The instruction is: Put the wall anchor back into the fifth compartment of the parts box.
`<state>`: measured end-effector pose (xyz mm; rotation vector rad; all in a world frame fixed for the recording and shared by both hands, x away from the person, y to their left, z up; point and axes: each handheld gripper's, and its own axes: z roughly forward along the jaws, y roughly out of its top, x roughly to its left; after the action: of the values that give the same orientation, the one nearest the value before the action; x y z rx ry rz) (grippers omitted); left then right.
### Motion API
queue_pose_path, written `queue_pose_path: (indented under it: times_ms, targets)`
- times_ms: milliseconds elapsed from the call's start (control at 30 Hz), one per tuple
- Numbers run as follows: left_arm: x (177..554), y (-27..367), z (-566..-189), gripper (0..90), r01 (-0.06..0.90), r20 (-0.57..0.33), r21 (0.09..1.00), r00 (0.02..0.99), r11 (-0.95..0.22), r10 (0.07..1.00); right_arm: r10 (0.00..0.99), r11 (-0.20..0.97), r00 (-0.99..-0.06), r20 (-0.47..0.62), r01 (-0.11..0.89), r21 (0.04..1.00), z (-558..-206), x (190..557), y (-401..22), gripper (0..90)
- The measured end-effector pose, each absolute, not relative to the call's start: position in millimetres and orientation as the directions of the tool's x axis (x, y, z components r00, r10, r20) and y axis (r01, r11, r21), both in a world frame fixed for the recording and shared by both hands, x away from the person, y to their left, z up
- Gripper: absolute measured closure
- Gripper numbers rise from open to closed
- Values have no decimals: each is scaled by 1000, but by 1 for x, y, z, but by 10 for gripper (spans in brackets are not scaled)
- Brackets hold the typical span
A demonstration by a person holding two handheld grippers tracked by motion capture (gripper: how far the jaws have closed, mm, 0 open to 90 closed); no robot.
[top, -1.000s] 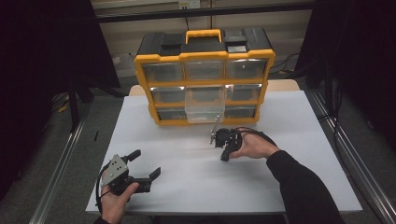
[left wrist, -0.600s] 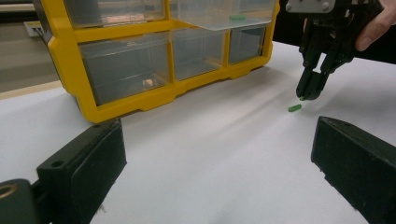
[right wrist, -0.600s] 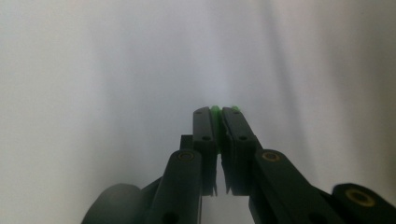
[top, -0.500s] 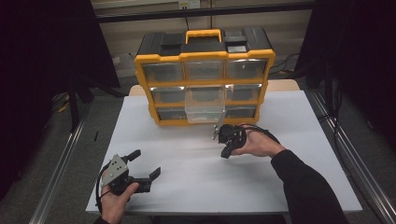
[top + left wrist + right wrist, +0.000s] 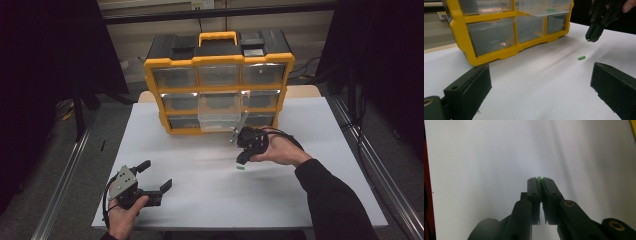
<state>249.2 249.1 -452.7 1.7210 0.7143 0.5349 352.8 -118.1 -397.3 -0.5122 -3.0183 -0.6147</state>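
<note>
From the high view, we are holding the right gripper [image 5: 242, 159] tipped downward over the white table [image 5: 200, 200], just in front of the yellow drawer cabinet [image 5: 218, 90], whose middle drawer [image 5: 219, 119] is standing pulled out behind the gripper. A second green piece [image 5: 241, 168] is lying on the table just below its tips. Our left gripper [image 5: 155, 182] is resting near the table's front edge, jaws apart and empty.

In the left gripper view, we are seeing the right gripper [image 5: 593, 36] well ahead with a speck of green at its tip, the loose green piece [image 5: 581, 58] beneath it, and another green bit [image 5: 551, 9] already lying in the open drawer.

In the right gripper view, the jaws are pressing together on a small green peg [image 5: 539, 179], pinched at their very tips. We are judging it light, stiff and smooth, so it could squirt out sideways; gripping across its middle seems safest.
</note>
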Motion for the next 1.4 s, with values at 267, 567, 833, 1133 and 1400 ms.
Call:
queue_pose_path:
  times_ms: [267,567,833,1133,1400]
  targets:
    - [250,251,-452,31,186,-11,968,705,-169,709,308,855,-948,81,314,414,-386,351,-117,848]
    - [250,251,-452,31,184,-10,968,704,-168,710,287,840,-956,66,284,463,-373,350,-117,847]
    - [250,251,-453,31,177,-11,971,708,-161,707,281,825,-958,59,273,495,-358,352,-118,848]
    - [250,250,-452,31,179,-10,970,701,-162,713,258,813,-966,35,236,532,-340,351,-116,847]
    - [250,251,-452,31,179,-8,970,703,-166,711,241,807,-971,12,207,553,-322,352,-111,848]
